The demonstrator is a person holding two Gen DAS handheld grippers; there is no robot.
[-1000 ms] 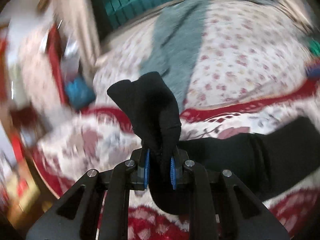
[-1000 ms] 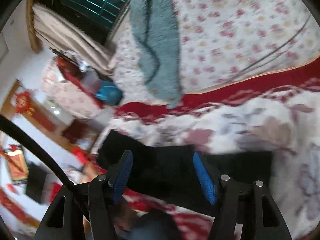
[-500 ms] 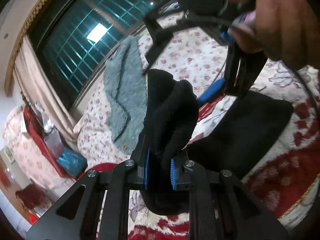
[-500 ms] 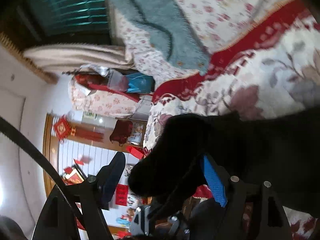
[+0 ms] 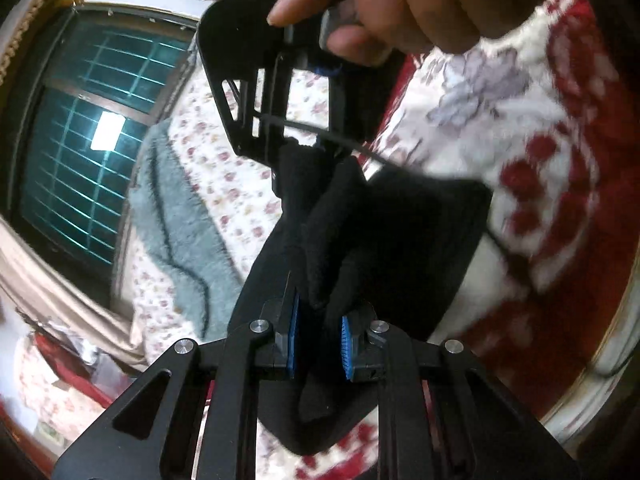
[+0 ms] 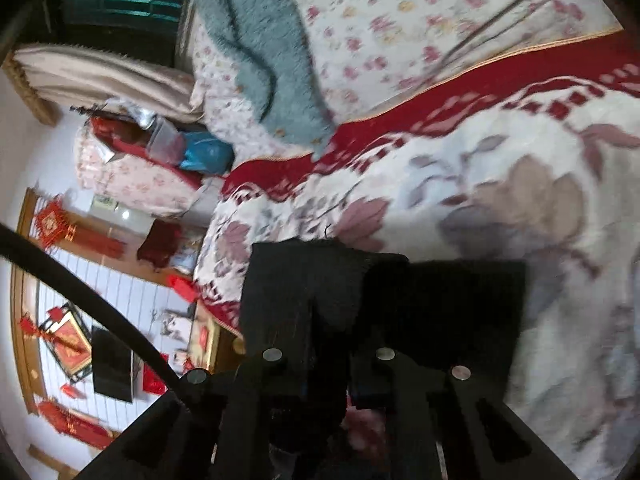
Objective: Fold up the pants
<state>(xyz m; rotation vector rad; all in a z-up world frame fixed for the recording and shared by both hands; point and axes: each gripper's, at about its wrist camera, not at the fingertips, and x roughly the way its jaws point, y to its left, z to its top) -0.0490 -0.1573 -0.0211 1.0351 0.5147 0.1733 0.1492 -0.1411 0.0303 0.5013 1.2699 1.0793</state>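
The black pants (image 5: 400, 232) lie partly folded on the floral blanket and are lifted at one end. My left gripper (image 5: 318, 340) is shut on a bunched end of the pants, blue pads pressing the cloth. My right gripper (image 5: 320, 148), held by a hand above, meets the same raised cloth just beyond the left one. In the right wrist view the right gripper (image 6: 344, 356) has its fingers close together with black pants cloth (image 6: 312, 280) between them; the rest of the pants (image 6: 452, 312) lies flat to the right.
A grey-blue fluffy garment (image 6: 260, 48) lies on the flowered sheet (image 6: 400, 20) beyond the red-and-white blanket (image 6: 520, 168). A dark window (image 5: 80, 140) with curtains is at the far side. The bed edge drops off at left, with clutter (image 6: 200, 152) beside it.
The left gripper carried its pants end over towards the right gripper. The right gripper, open a second ago, has closed on the raised cloth, and the pants fold over themselves.
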